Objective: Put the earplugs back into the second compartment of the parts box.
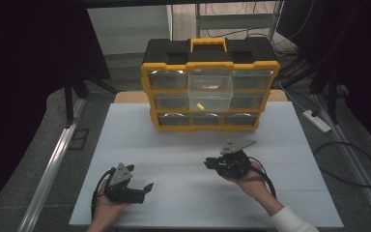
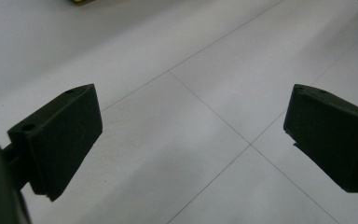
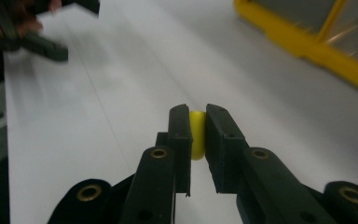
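White tabletop (image 1: 174,159) ahead; my right gripper (image 3: 197,133) pinches a small yellow plastic piece (image 3: 196,135) low above it (likely bound for the yellow-framed drawer organiser (image 1: 209,87)), while my left gripper (image 2: 191,140) idles wide open.

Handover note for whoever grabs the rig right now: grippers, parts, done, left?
Right gripper: shut on a small yellow piece, clamped between its jaws, held above the white table in front of the organizer.
Left gripper: open, nothing between its jaws, low over the table at the near left.
Yellow-and-black drawer organizer stands at the far edge. Its two upper middle drawers look pulled out; one holds a yellow piece, the other a reddish item.
Done: piece picked up.
Left: probably to place it, likely in a drawer; which one I cannot tell.
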### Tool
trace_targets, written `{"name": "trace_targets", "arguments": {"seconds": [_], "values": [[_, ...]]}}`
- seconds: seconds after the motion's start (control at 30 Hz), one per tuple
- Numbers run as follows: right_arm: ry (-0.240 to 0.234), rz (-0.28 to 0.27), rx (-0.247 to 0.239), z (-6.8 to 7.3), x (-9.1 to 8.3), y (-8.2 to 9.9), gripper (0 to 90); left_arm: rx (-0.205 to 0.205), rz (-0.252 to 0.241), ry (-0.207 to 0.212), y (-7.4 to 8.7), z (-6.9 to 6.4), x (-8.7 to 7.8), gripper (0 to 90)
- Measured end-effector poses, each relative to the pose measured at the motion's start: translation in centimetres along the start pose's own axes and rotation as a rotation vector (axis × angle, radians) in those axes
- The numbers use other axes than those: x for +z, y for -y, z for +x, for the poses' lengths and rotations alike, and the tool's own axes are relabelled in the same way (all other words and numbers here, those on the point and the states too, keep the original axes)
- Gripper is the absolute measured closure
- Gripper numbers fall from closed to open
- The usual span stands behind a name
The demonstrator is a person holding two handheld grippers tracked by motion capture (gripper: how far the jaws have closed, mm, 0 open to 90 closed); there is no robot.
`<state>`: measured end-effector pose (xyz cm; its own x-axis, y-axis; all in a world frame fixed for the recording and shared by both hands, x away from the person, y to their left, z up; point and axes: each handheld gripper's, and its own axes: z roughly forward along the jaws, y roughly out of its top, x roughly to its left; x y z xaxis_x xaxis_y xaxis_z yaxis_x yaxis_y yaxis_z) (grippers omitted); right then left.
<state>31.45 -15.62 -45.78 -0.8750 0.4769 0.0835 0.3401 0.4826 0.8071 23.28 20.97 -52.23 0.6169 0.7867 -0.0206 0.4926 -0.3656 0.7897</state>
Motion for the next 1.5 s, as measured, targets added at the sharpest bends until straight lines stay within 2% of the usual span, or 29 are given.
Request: {"name": "trace_targets", "arguments": {"seconds": [0.07,0.1,0.13,0.23,0.3,0.4,0.53,0.57,0.63,0.7,0.83,0.9,1.0,1.17,1.3,1.5], "values": [[0.003,-0.016,0.006,-0.1,-0.3,-0.1,80.0,0.0,0.0,0.0,0.0,0.0,0.0,4.3],[0.004,-0.034,0.012,-0.2,-0.7,-0.3,80.0,0.002,0.001,-0.002,0.0,0.0,0.0,4.3],[0.007,-0.079,0.019,-0.4,-1.6,-0.8,80.1,0.004,0.002,-0.002,0.0,0.0,0.1,4.3],[0.008,-0.105,0.016,-0.4,-2.2,-1.2,80.0,0.001,0.001,-0.001,0.0,0.0,0.1,4.3],[0.011,-0.157,0.016,-0.2,-3.3,-1.9,80.1,0.0,-0.001,-0.002,0.0,0.0,0.0,4.3],[0.016,-0.178,0.009,-0.1,-3.9,-2.4,80.1,-0.002,-0.002,-0.002,0.0,0.0,0.0,4.3],[0.033,-0.264,-0.008,0.3,-6.2,-4.4,80.0,-0.001,-0.001,-0.004,0.0,0.0,0.0,4.3],[0.033,-0.264,-0.008,0.3,-6.2,-4.4,80.0,-0.003,-0.001,-0.004,0.0,-0.1,0.0,4.3],[0.033,-0.316,-0.004,0.2,-7.5,-5.8,80.0,0.0,-0.004,-0.003,0.0,-0.1,-0.1,4.3],[0.035,-0.325,-0.003,0.2,-7.7,-6.0,80.1,0.0,-0.004,-0.003,0.0,0.0,-0.1,4.3],[0.057,-0.378,0.004,-0.4,-9.1,-7.9,80.1,-0.003,-0.005,-0.003,0.0,0.0,-0.1,4.3],[0.058,-0.384,0.007,-0.5,-9.3,-8.2,80.1,-0.002,-0.005,-0.003,0.0,0.0,-0.1,4.3],[0.067,-0.423,0.023,-1.0,-10.2,-9.7,80.0,-0.002,-0.005,-0.003,0.0,0.0,-0.1,4.3],[0.093,-0.445,0.015,-1.3,-10.9,-11.3,80.0,-0.002,-0.005,-0.002,0.0,0.0,0.0,4.3],[0.116,-0.452,0.014,-1.8,-11.0,-12.7,79.9,-0.001,-0.001,-0.001,0.0,0.0,0.0,4.3],[0.144,-0.437,0.027,-2.9,-10.4,-14.3,79.9,-0.002,-0.004,-0.002,0.0,0.0,0.0,4.3]]}}
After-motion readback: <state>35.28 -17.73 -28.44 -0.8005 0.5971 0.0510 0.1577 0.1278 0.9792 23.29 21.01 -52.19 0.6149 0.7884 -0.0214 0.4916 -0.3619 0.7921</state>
